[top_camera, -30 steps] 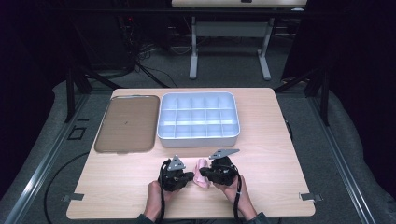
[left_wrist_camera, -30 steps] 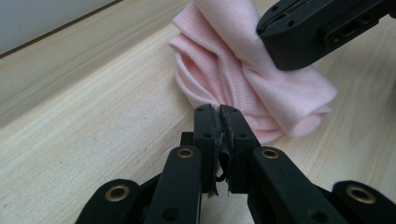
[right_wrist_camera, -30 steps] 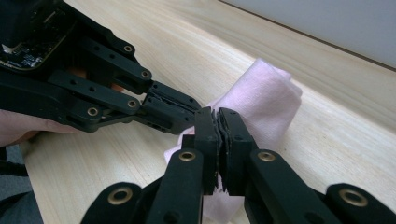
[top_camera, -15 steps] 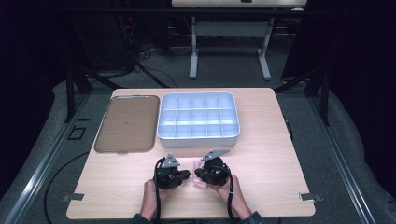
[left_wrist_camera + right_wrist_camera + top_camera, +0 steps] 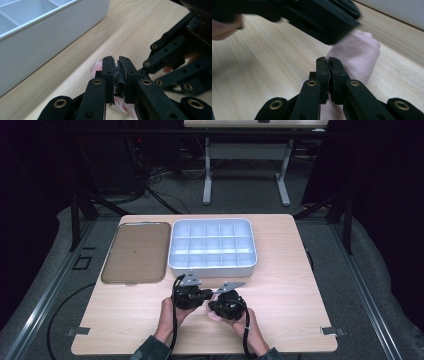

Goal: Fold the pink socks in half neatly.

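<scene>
High view: wooden table (image 5: 290, 270) on grey floor (image 5: 380, 285); both hand-held grippers, left (image 5: 196, 296) and right (image 5: 220, 302), clamped on pink cloth (image 5: 359, 55).

On the one table (image 5: 300, 270) there are two grippers, one white divided box (image 5: 212, 245), one brown tray (image 5: 134, 252) and one pink cloth (image 5: 357, 55).

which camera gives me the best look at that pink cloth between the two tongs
The right gripper view: the pink cloth rises large and close behind the right tongs, weave visible. The left gripper view shows pale scraps around the left tongs. The high view shows a small pink sliver between the hands.
</scene>
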Available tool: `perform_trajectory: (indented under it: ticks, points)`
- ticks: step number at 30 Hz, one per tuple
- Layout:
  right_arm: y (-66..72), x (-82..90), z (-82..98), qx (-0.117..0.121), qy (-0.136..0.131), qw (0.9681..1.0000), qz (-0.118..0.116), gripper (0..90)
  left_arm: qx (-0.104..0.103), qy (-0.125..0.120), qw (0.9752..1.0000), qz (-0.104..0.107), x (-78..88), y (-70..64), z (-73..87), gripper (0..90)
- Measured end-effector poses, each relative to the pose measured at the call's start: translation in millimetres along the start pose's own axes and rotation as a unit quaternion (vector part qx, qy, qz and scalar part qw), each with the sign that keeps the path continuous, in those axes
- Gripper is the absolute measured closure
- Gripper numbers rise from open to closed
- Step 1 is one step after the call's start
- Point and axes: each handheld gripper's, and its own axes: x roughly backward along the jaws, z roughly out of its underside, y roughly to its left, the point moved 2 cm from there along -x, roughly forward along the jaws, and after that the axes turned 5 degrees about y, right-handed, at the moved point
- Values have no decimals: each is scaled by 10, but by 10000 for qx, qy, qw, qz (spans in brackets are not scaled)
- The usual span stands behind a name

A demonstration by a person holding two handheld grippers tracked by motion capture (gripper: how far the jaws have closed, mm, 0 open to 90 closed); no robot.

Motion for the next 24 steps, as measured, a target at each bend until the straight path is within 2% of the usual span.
perform_trajectory:
  ticks: [4,8,13,17,20,24]
  points:
    - [8,0,17,40,-52,10000,37,868,-30,360,9993,-62,-193,45,-27,851]
    - [30,14,40,103,-124,9998,138,862,-25,479,9988,-127,-270,87,8,893]
    - [73,106,81,218,-122,9995,200,834,-31,460,9988,-192,-290,87,44,899]
    - [146,160,130,320,-21,9992,232,839,8,384,9990,-217,-292,80,62,900]
    - [159,112,161,350,126,9988,307,854,46,344,9992,-185,-288,88,77,900]
    - [159,65,192,308,37,9991,282,865,45,316,9993,-169,-282,100,92,900]
